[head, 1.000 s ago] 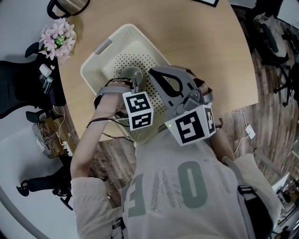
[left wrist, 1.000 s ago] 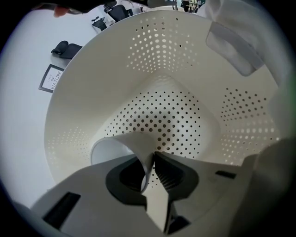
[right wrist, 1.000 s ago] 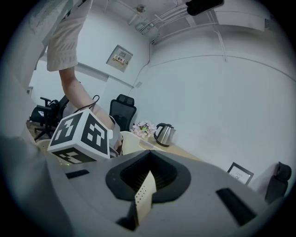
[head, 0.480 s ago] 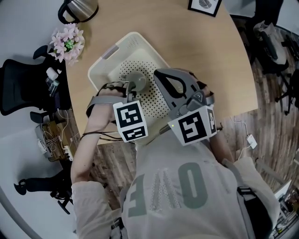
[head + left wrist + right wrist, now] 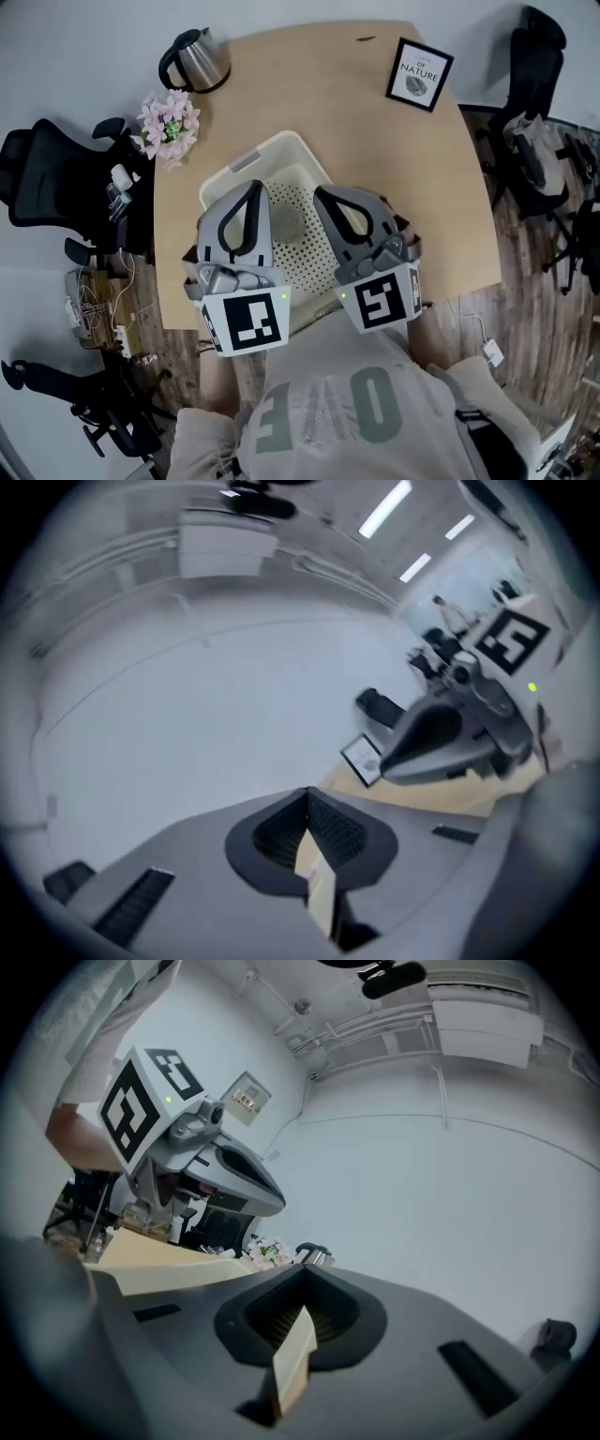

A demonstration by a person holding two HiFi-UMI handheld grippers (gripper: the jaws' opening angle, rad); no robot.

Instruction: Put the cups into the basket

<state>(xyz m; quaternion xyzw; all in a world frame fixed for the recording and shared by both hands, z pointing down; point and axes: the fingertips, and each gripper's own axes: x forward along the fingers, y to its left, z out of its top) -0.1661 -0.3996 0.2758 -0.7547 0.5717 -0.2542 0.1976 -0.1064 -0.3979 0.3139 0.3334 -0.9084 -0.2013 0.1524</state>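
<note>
A cream perforated basket (image 5: pixel 246 174) stands on the wooden table (image 5: pixel 375 131). One grey cup (image 5: pixel 287 225) rests inside it, seen between my two grippers. My left gripper (image 5: pixel 251 186) is held up above the basket's left half, shut with nothing in it; in its own view its jaws (image 5: pixel 307 794) meet at the tip. My right gripper (image 5: pixel 324 193) hovers over the basket's right half, also shut and empty, its jaws (image 5: pixel 305 1274) closed. Each gripper shows in the other's view: the right gripper (image 5: pixel 450 733) and the left gripper (image 5: pixel 206 1171). No other cup is visible.
A steel kettle (image 5: pixel 199 58) and pink flowers (image 5: pixel 169 122) sit at the table's far left. A framed picture (image 5: pixel 419 73) stands at the far right corner. Black office chairs (image 5: pixel 47 169) flank the table, with cables on the floor at left.
My left gripper has drawn back out of the basket and risen beside the right one, leaving the grey cup inside. The head view has lifted and now shows more of the table.
</note>
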